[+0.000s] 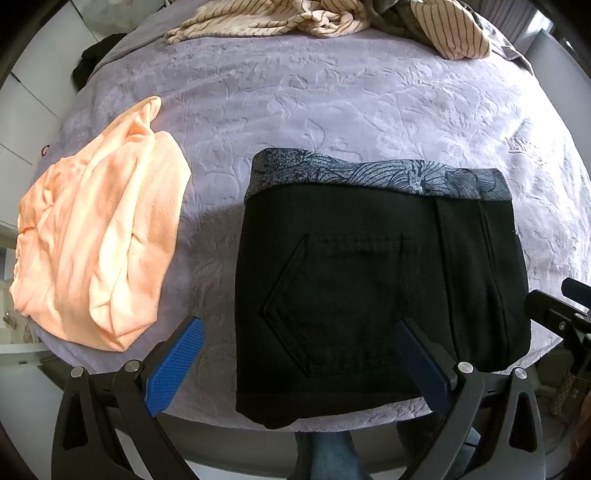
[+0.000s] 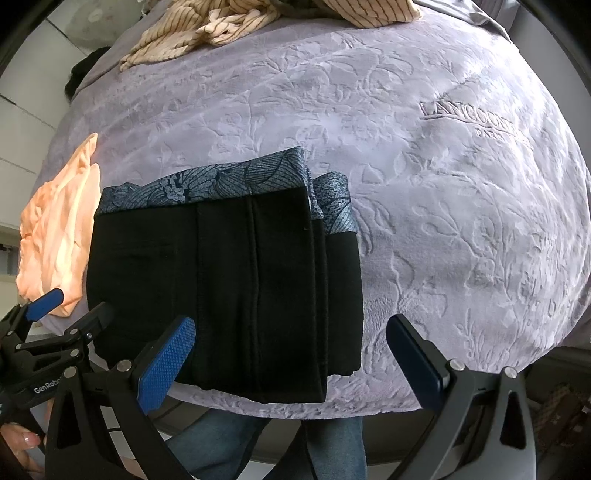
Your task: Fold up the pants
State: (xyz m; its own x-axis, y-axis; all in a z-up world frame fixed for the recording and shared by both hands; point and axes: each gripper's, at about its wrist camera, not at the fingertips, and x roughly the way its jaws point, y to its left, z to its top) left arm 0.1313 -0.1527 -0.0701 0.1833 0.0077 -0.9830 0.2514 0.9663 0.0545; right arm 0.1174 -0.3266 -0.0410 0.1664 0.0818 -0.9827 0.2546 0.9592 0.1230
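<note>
Folded pants are lying flat while both grippers are hovering spread and empty.

Nearest, the left gripper (image 1: 295, 363) is holding its blue-padded fingers (image 1: 173, 367) wide apart with nothing between them, and the right gripper (image 2: 295, 360) is doing likewise. The black folded pants with a grey leaf-print lining band (image 1: 373, 280) are resting between and just beyond the left fingers on the embossed lilac bedspread (image 1: 332, 110), with their near edge close to the bed's edge. To the outside of the left fingers, a crumpled peach cloth (image 1: 99, 240) is lying apart from the pants. Farthest, a cream striped garment (image 1: 295, 18) is sitting bunched. The stacked layers are looking slightly offset on the right, so a careless nudge could be sliding them apart or dragging the bundle off the near edge.
</note>
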